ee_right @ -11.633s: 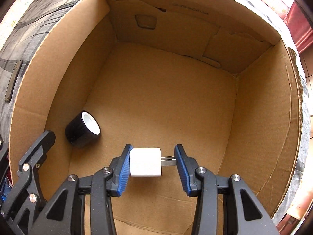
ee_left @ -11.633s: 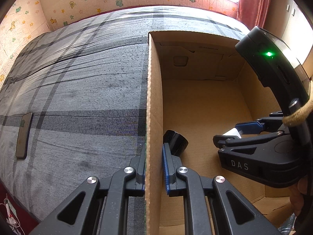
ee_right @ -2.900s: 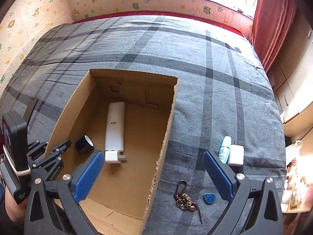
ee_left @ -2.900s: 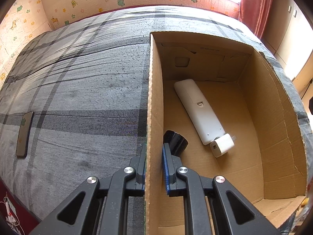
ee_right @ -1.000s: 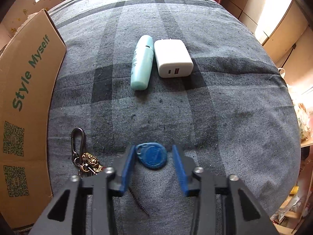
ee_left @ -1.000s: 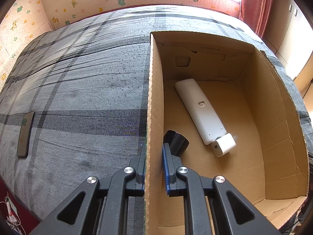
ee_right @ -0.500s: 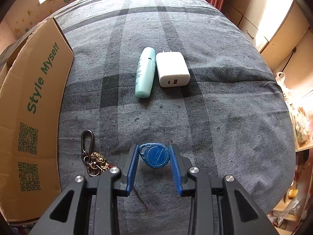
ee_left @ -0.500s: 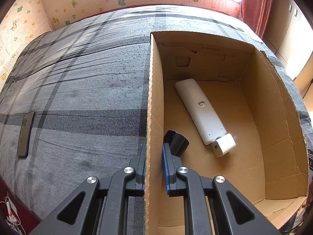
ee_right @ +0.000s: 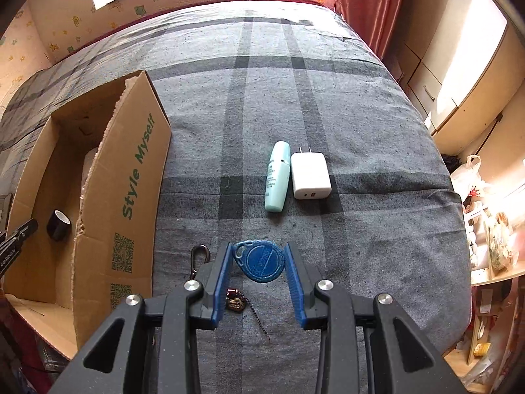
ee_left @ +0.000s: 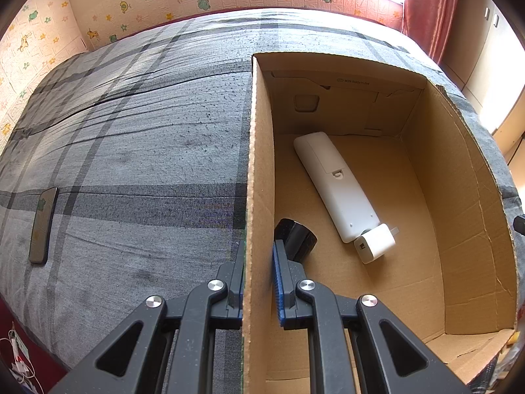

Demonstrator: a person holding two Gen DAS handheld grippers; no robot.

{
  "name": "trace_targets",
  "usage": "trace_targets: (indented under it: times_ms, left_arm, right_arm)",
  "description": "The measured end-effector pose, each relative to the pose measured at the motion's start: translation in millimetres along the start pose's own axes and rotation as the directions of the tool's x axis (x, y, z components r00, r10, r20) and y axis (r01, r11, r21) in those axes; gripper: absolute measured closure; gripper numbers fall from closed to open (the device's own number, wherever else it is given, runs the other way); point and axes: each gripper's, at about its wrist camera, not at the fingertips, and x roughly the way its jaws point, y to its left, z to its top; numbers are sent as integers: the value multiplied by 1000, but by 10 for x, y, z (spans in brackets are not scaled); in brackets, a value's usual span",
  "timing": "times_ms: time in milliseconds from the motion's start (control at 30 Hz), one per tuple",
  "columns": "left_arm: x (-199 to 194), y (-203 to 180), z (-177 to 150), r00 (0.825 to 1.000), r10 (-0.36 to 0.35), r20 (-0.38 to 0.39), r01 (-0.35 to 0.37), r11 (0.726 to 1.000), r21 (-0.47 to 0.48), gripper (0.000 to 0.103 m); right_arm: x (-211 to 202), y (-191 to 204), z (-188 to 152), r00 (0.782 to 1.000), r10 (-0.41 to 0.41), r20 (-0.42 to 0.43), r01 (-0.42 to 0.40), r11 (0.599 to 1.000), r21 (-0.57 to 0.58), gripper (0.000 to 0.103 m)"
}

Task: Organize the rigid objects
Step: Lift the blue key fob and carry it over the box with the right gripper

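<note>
- While the left gripper [ee_left: 259, 282] stays out of the sorting, its jaws pinch the cardboard box [ee_left: 261, 170] wall at lower centre of its view.
- The right gripper [ee_right: 259, 282] clamps a blue key fob [ee_right: 262, 262], low in its frame, above the grey bedspread [ee_right: 361, 131].
- Step in hand: apparently carrying the fob to the box at left.
- Next: clear the wall, release beside the white remote [ee_left: 334, 187].
- Keyring [ee_right: 200, 259], bottle [ee_right: 277, 180], charger [ee_right: 310, 175] wait mid-frame.
</note>
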Motion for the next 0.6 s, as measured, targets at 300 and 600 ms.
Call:
trace_targets:
  times_ms: [300,600]
  left_arm:
    - [1,-3,3,1000,-1,-1,1,1000,-1,89]
    - [-2,-3,6,1000,-2,-1,2,1000,-2,89]
  right_arm:
    - [-317,254,230,998,36,58,-32,998,-62,69]
    - [-502,607,362,992,97,87,-83,986,-146,69]
